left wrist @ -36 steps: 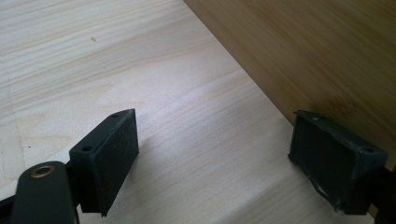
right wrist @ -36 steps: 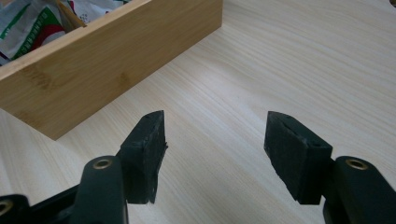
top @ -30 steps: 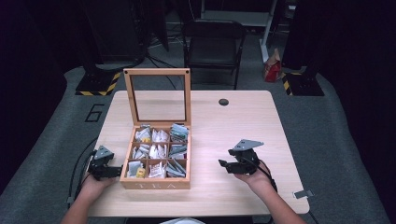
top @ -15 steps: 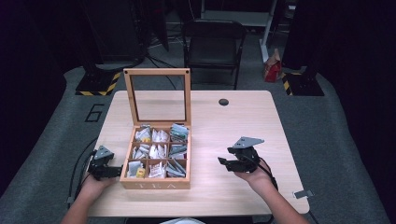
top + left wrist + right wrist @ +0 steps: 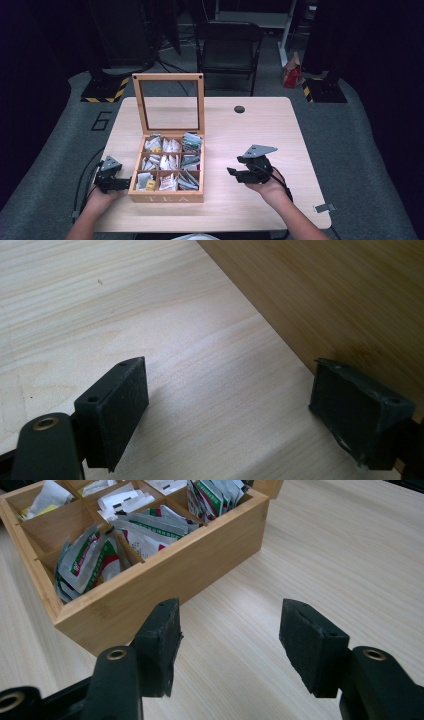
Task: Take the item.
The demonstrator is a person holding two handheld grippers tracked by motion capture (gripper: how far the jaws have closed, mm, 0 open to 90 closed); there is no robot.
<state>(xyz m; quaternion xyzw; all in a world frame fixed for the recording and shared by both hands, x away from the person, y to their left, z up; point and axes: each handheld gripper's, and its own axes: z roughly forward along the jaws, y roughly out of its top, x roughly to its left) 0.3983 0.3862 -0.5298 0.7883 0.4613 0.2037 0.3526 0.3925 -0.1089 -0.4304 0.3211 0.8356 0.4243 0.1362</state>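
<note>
Now both tongs gape empty: left tongs beside the tea box, right tongs near it.

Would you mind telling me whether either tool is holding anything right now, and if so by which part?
Nothing is held. The left tool sits open beside the wooden tea box, and the right tool is open above the table.

A pale wooden table is standing on a grey floor. A wooden tea box is sitting on its left half, lid propped upright, its compartments holding sachets. A small dark round spot is showing near the far edge, well apart from the box.
</note>
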